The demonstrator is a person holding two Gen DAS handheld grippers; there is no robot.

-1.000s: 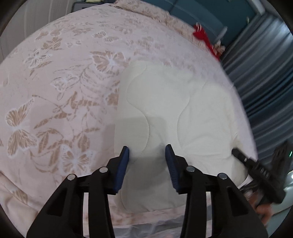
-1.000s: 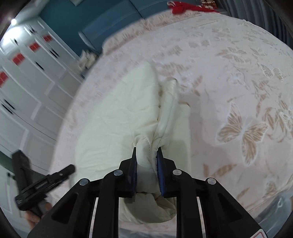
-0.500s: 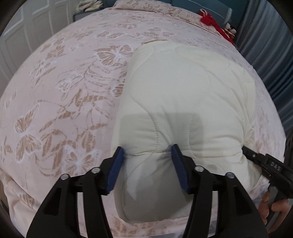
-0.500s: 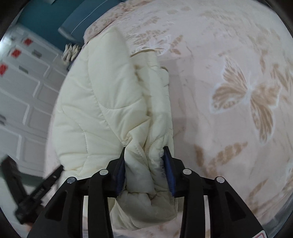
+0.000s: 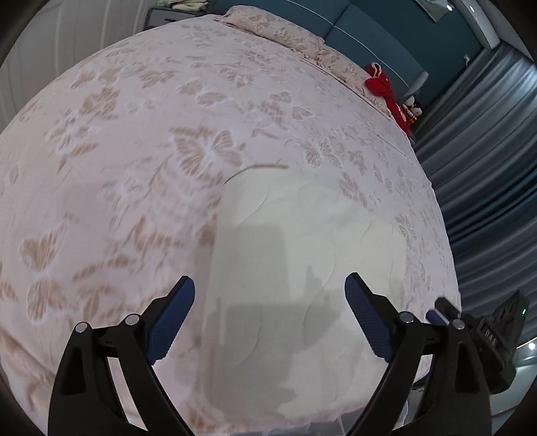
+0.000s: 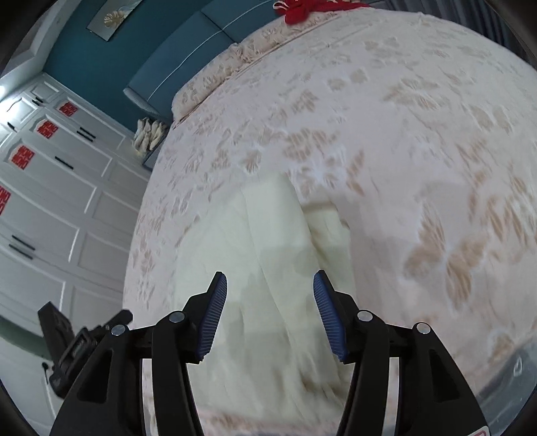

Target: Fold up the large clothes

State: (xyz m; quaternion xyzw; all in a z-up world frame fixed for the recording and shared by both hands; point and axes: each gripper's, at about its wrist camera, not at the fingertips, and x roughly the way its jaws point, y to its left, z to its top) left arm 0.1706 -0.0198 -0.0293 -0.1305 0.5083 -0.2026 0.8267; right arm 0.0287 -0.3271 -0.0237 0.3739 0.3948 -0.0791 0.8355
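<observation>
Fold judged approx. complete: cream quilted jacket (image 5: pixel 302 268) lying as compact folded bundle on bed (image 5: pixel 134 151) near front edge, left hand-held gripper (image 5: pixel 270 315) & right hand-held gripper (image 6: pixel 270 315) just spread apart, holding nothing, above it; remaining: poss. tidying only.

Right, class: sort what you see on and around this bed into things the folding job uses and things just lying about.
Job:
cream quilted jacket
left hand-held gripper, open
right hand-held gripper, open

Lying about:
red garment
pillow
wardrobe
</observation>
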